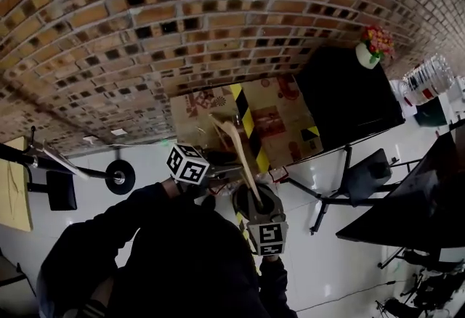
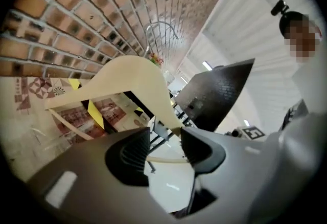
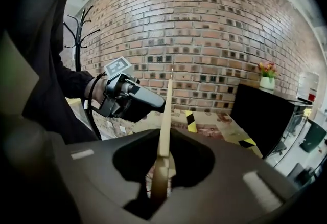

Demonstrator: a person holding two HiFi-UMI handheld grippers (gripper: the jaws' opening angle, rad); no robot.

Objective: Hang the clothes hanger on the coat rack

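In front of the brick wall (image 1: 218, 19), the right tool (image 3: 162, 155) is clamping tight on the wooden clothes hanger (image 3: 166, 110), which is pointing toward twelve o'clock. The left tool (image 2: 166, 149) is gaping wide, the hanger's end lying between its jaws. The coat rack (image 3: 78, 39) is standing off at ten o'clock.

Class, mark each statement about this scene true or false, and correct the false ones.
1. The right gripper is closed on the hanger. True.
2. The hanger already hangs on the rack. False: it is held in the air, and the coat rack stands apart, off to the left in the right gripper view.
3. A vase of flowers stands on the black cabinet. True.
4. The wall behind is plain white plaster. False: it is a brick wall.
5. The hanger has a metal hook. True.
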